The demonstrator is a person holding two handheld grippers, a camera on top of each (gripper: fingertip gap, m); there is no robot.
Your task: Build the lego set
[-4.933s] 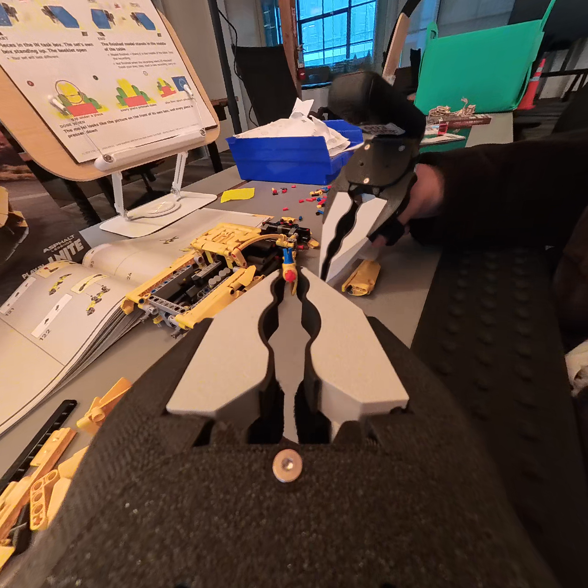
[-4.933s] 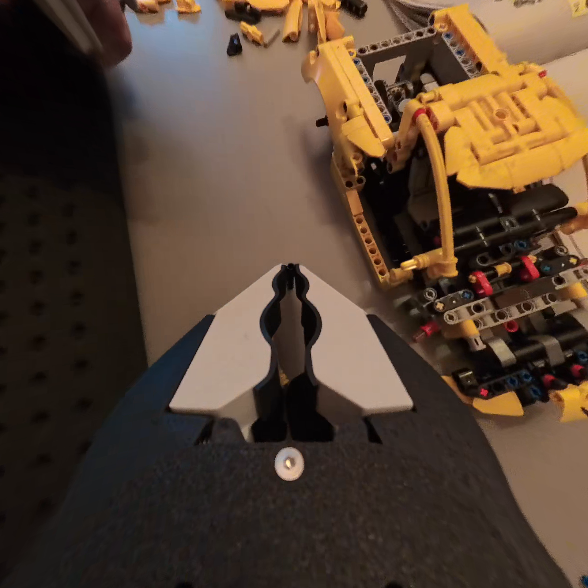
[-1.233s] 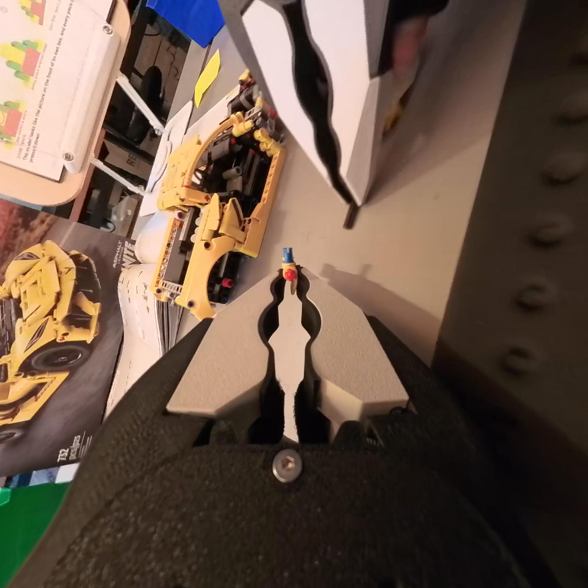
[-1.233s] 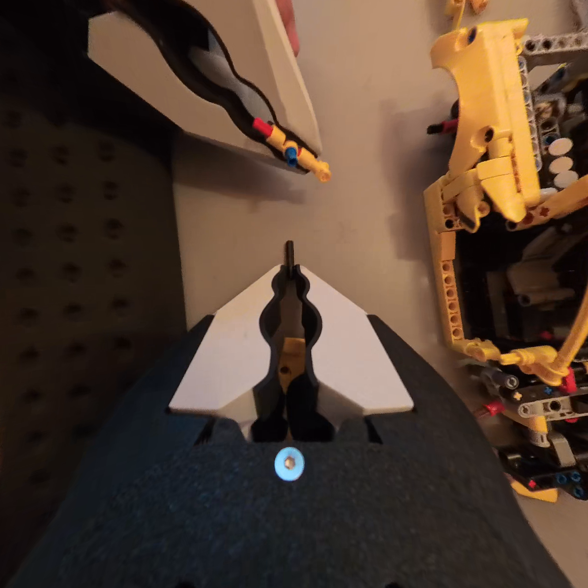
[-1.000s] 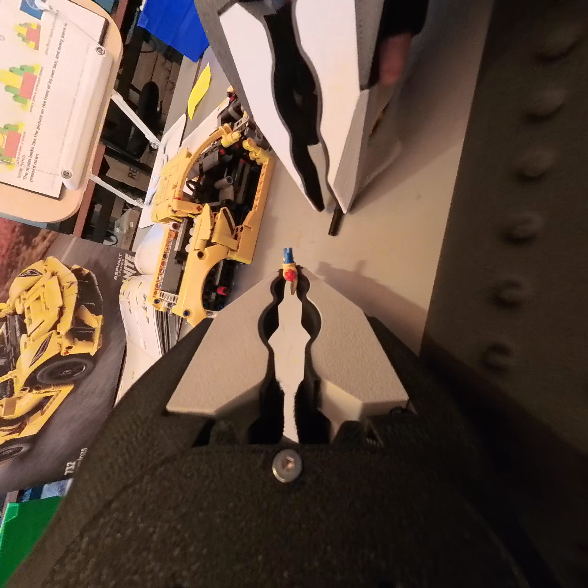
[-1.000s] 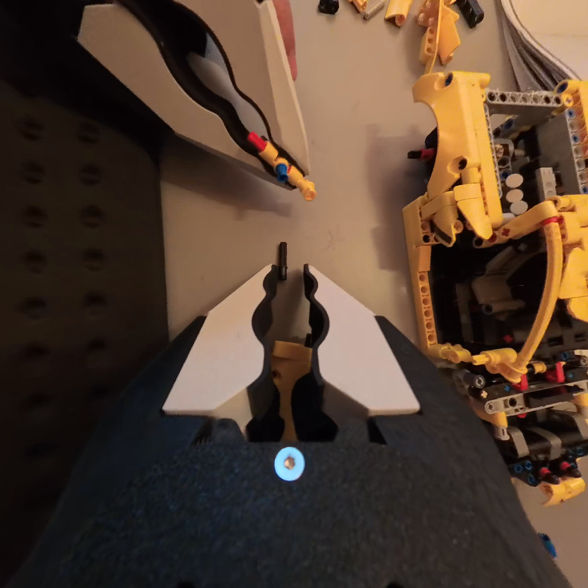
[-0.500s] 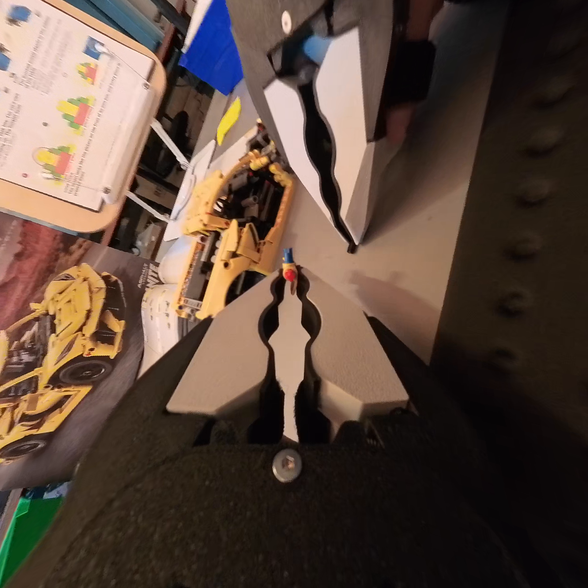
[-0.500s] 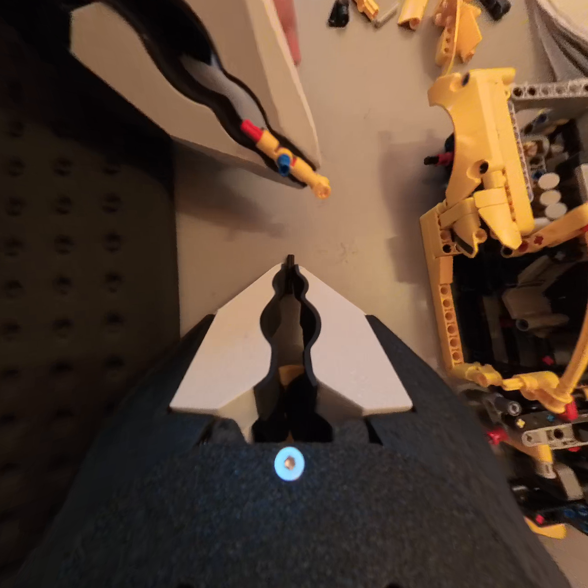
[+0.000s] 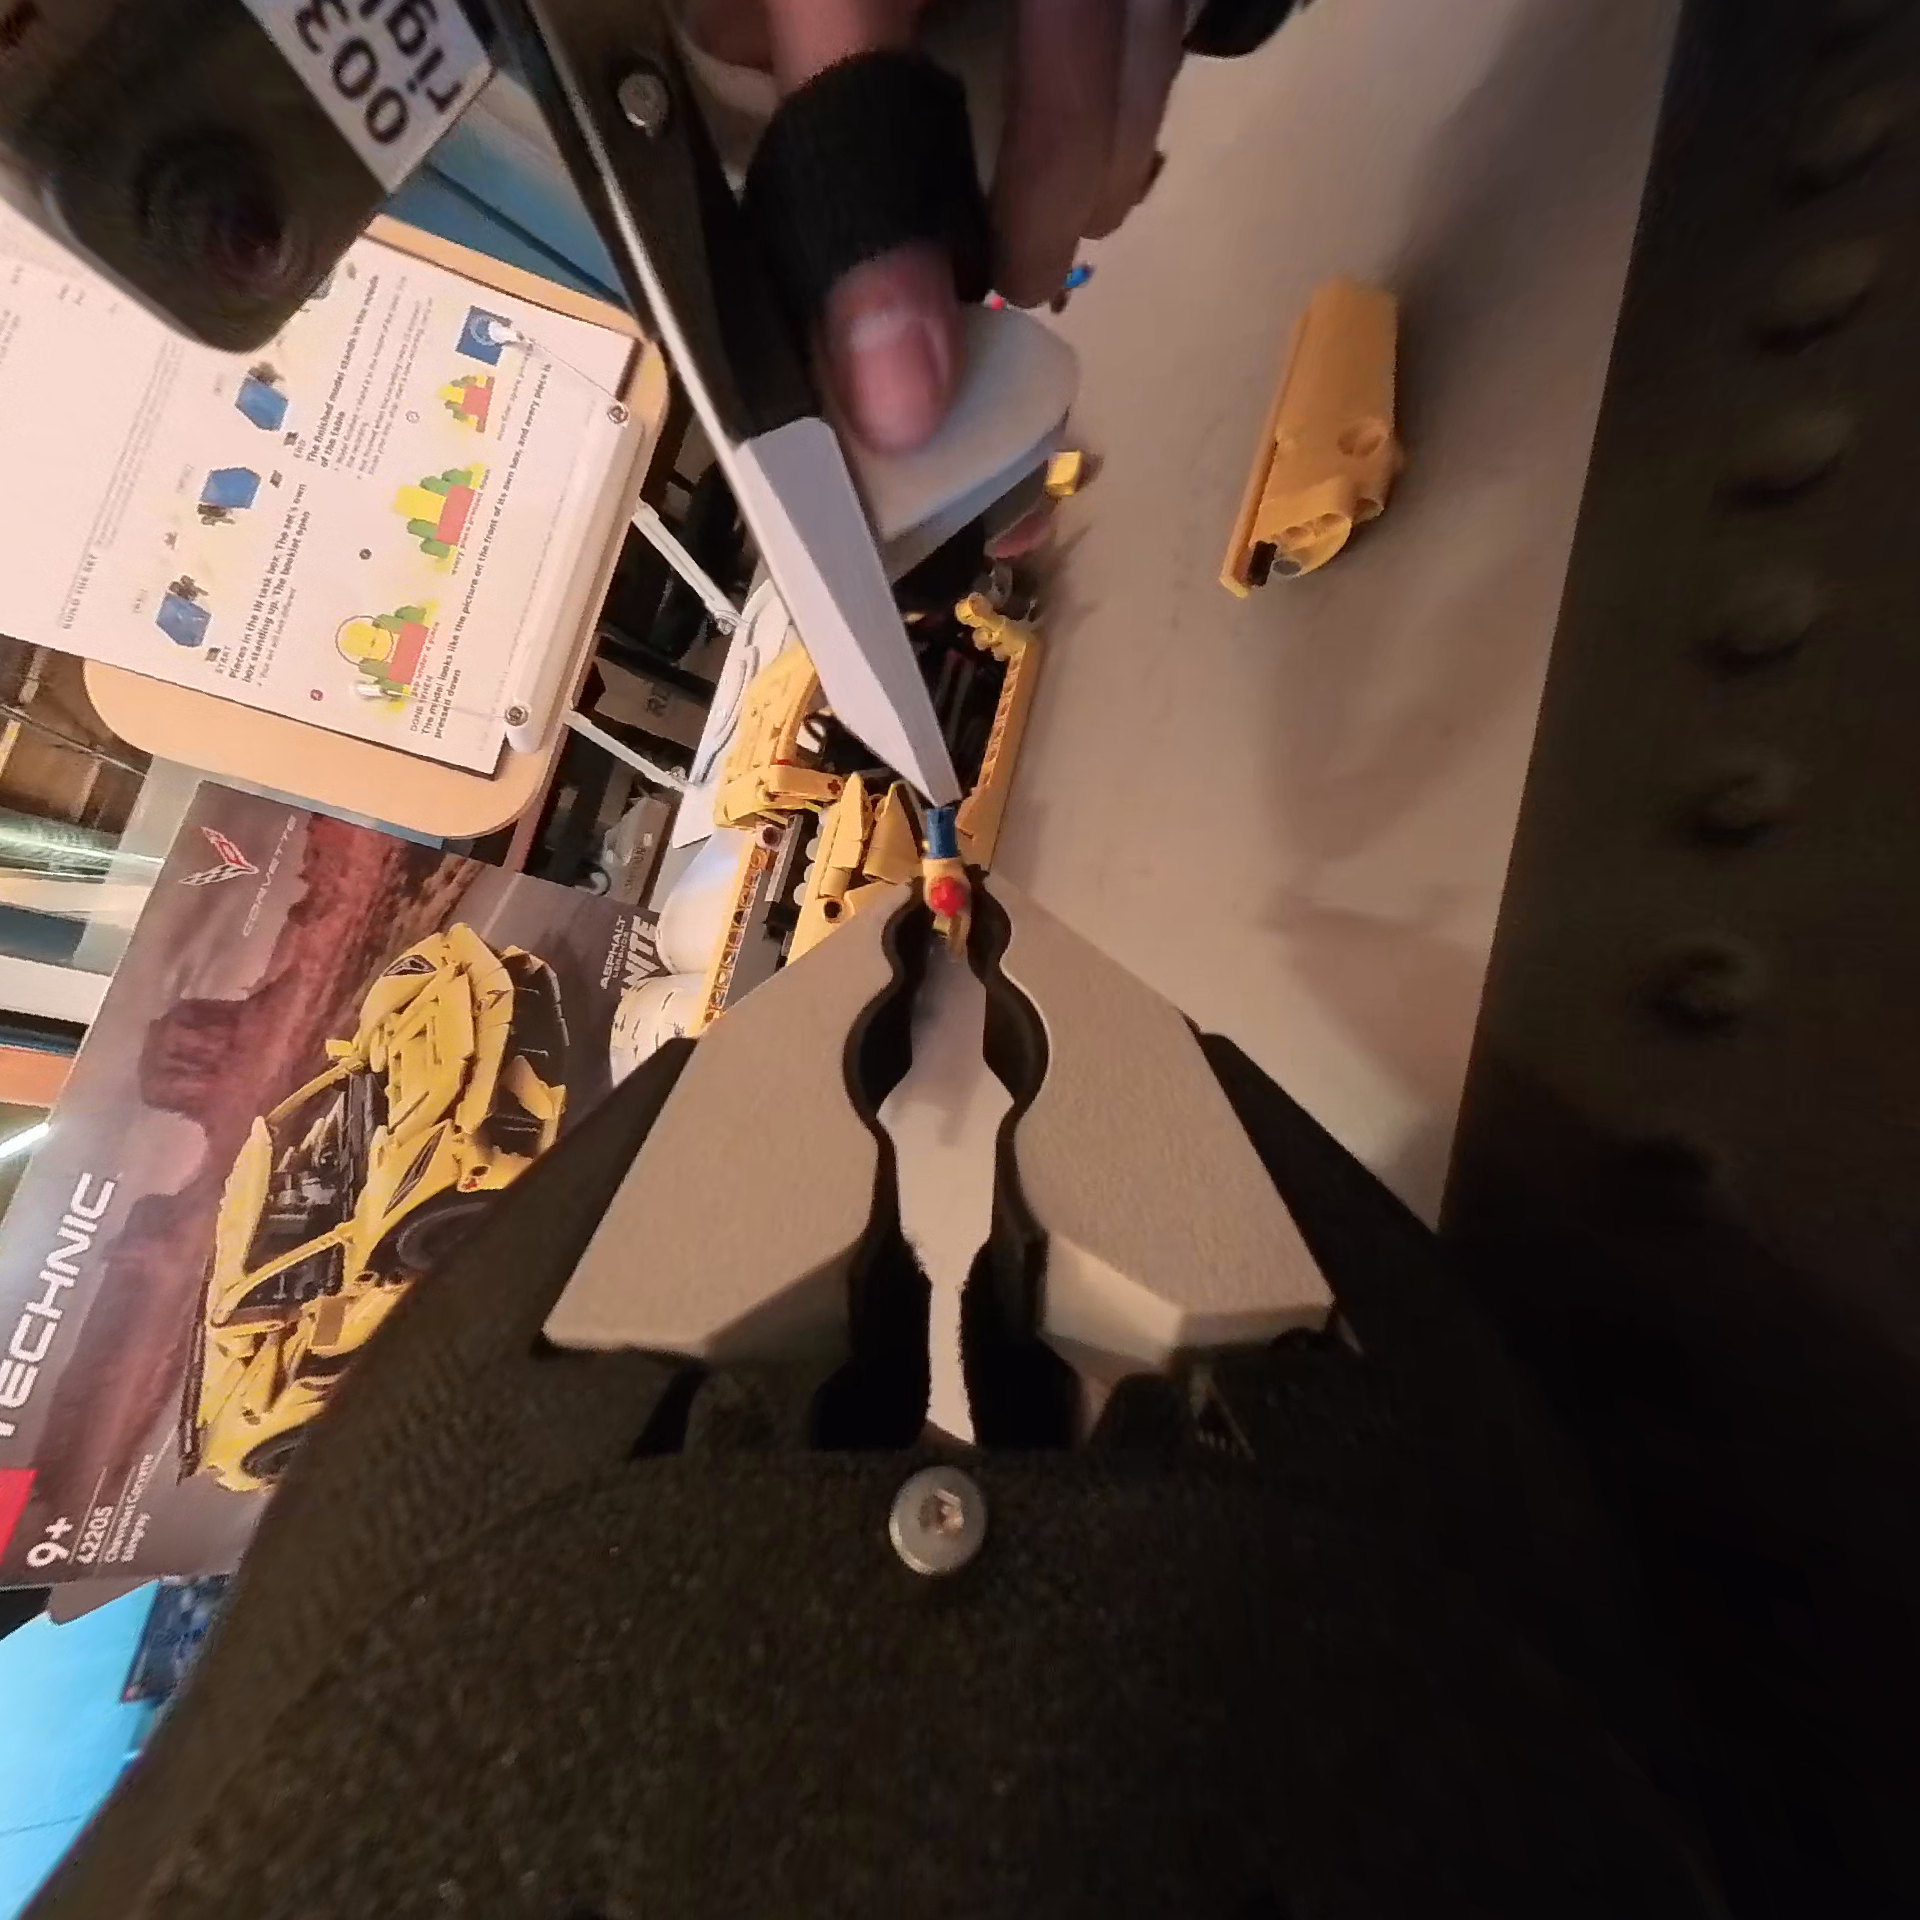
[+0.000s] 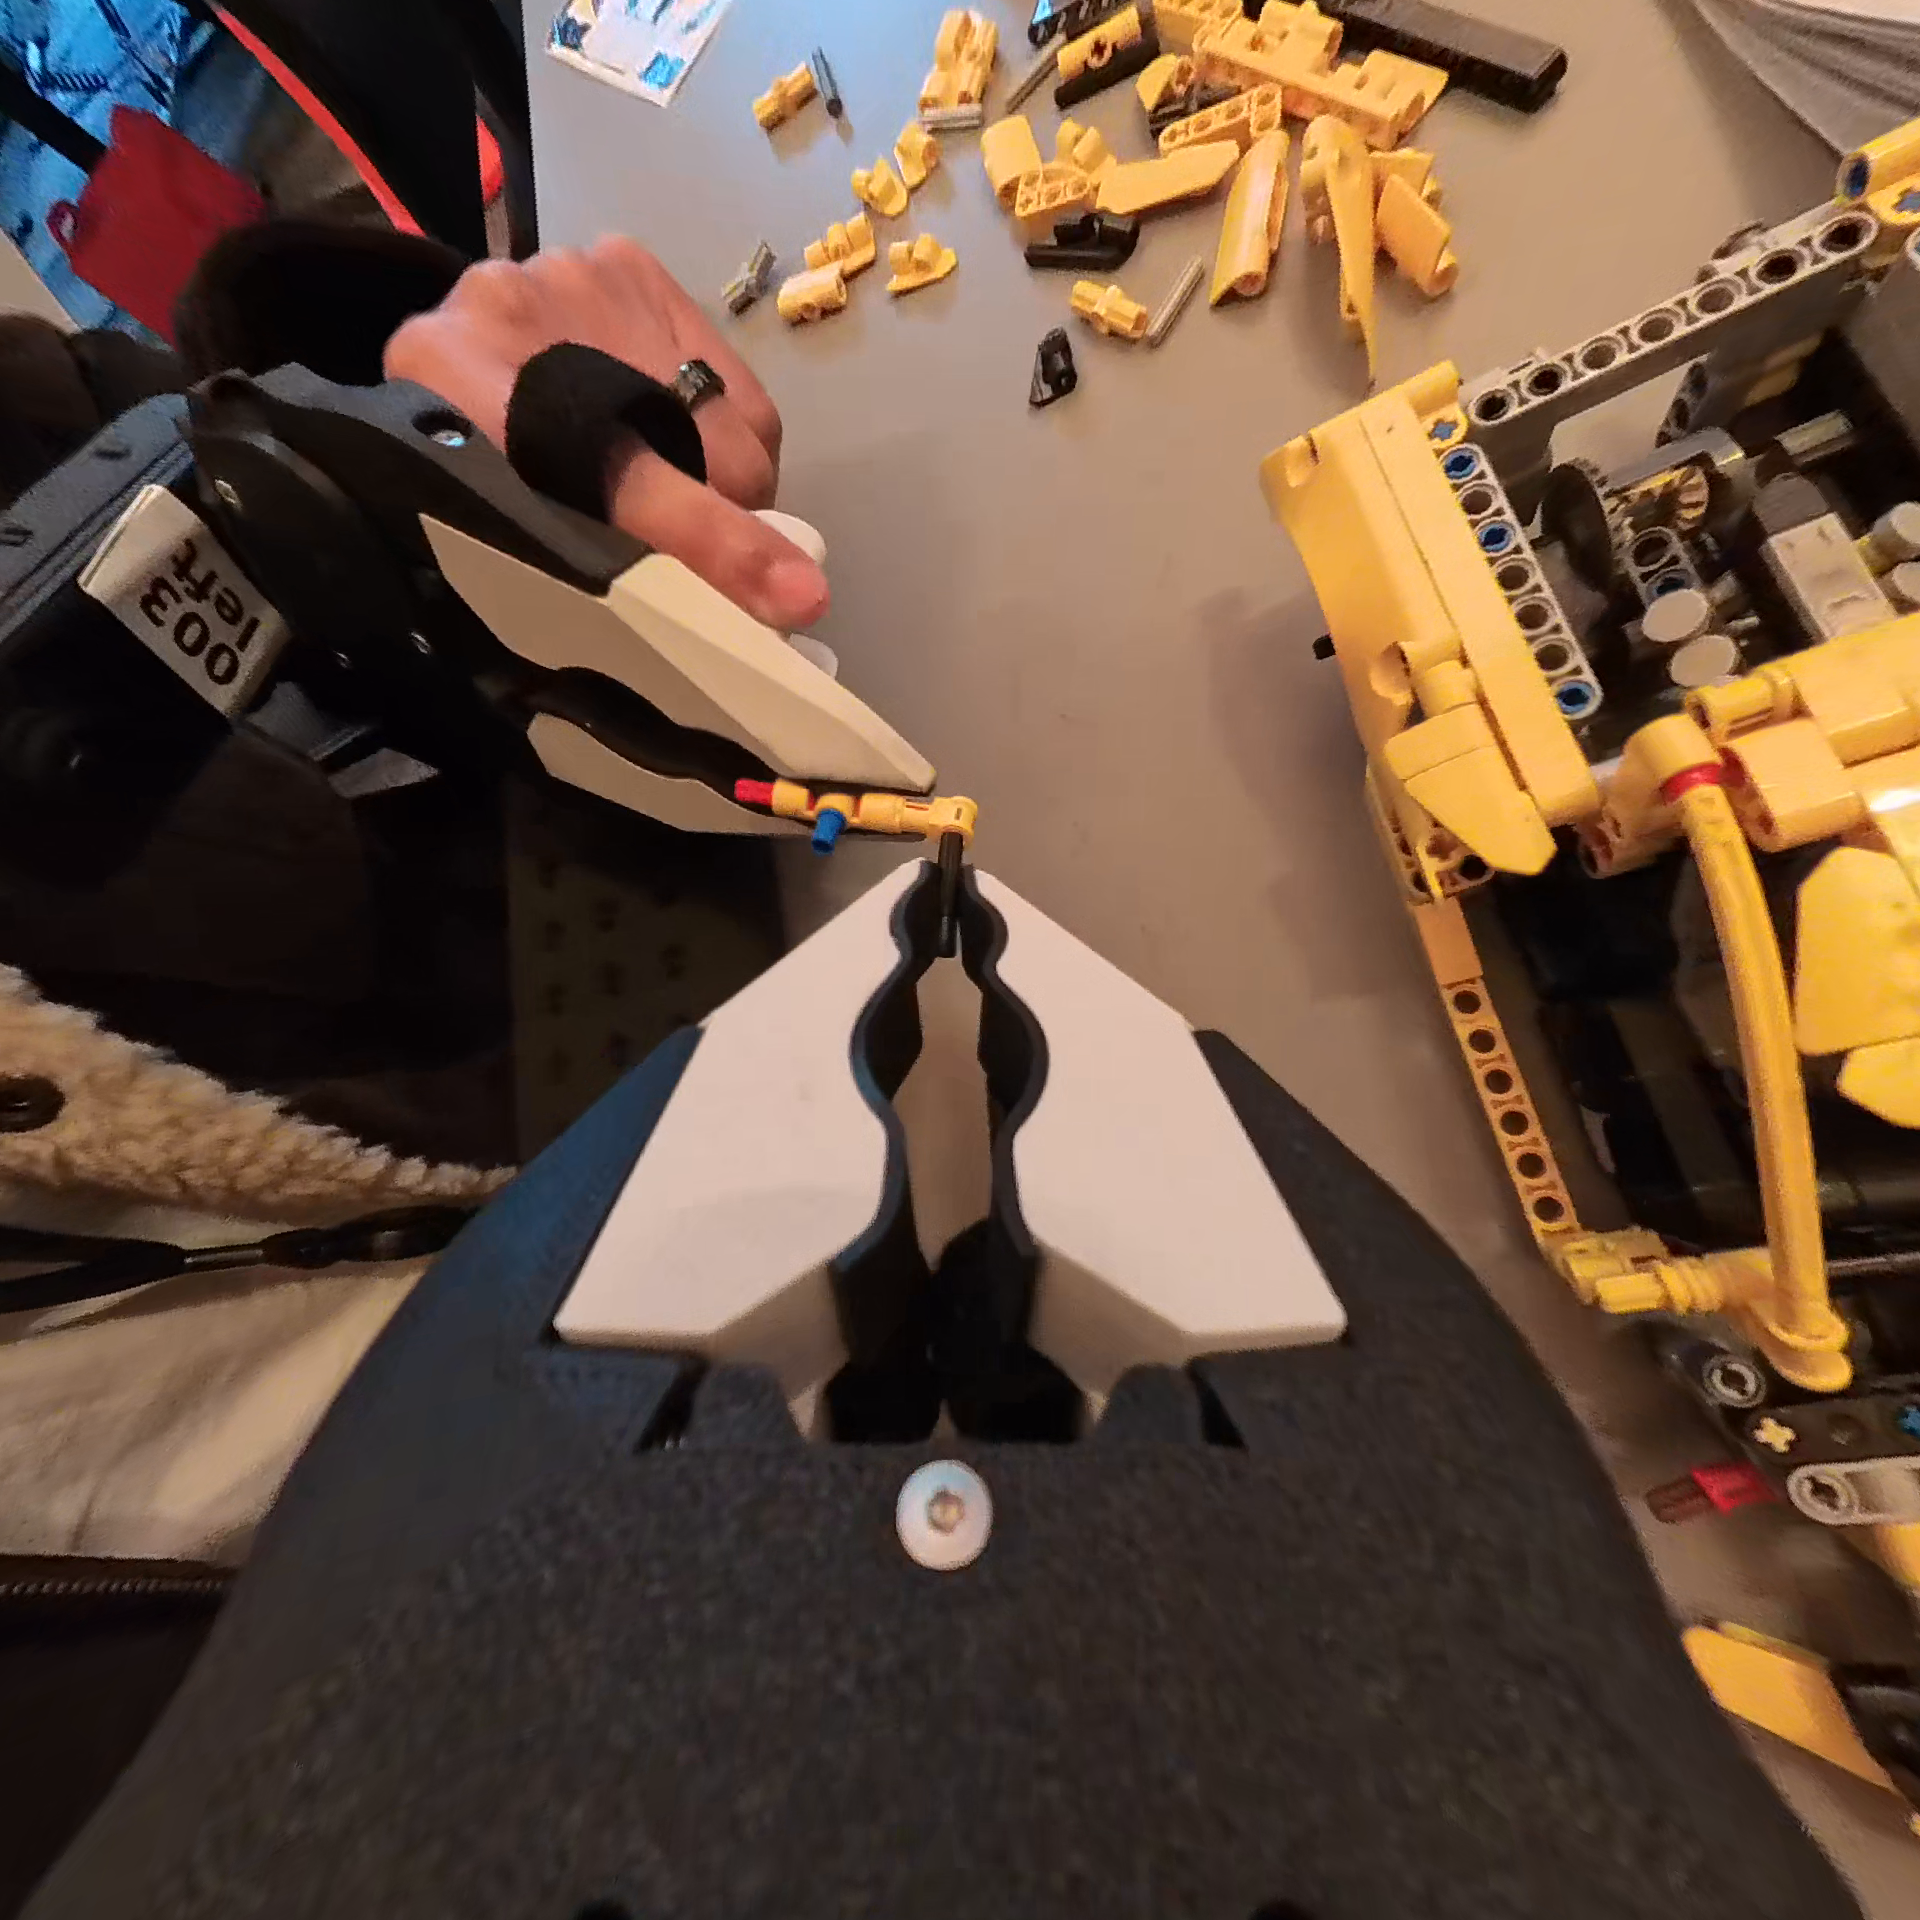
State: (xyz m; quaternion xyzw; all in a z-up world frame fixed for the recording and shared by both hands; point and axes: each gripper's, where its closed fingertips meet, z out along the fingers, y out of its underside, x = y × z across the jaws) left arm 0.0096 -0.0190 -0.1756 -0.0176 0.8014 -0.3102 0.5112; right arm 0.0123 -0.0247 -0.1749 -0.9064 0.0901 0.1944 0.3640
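Note:
My left gripper (image 9: 948,914) is shut on a small yellow connector assembly (image 9: 943,883) with a red pin and a blue pin. In the right wrist view this assembly (image 10: 868,816) sticks out sideways from the left gripper (image 10: 914,795). My right gripper (image 10: 948,883) is shut on a short black pin (image 10: 948,899). The pin's top end meets the yellow elbow at the assembly's tip. In the left wrist view the right gripper (image 9: 935,800) comes down from above, its tip at the assembly's blue end. The half-built yellow car model (image 10: 1621,831) lies on the table to the right.
A pile of loose yellow and black pieces (image 10: 1195,156) lies at the far side of the grey table (image 10: 1091,520). A yellow panel piece (image 9: 1314,436) lies alone. The set's box (image 9: 260,1143) and an instruction sheet on a stand (image 9: 312,499) are at the left. A dark studded mat (image 9: 1714,727) borders the table. My left and right fingertips are right by each other.
The right gripper opened briefly around the black pin, then shut on it again. Both grippers have risen and come together, so the pin now touches the yellow assembly's tip.

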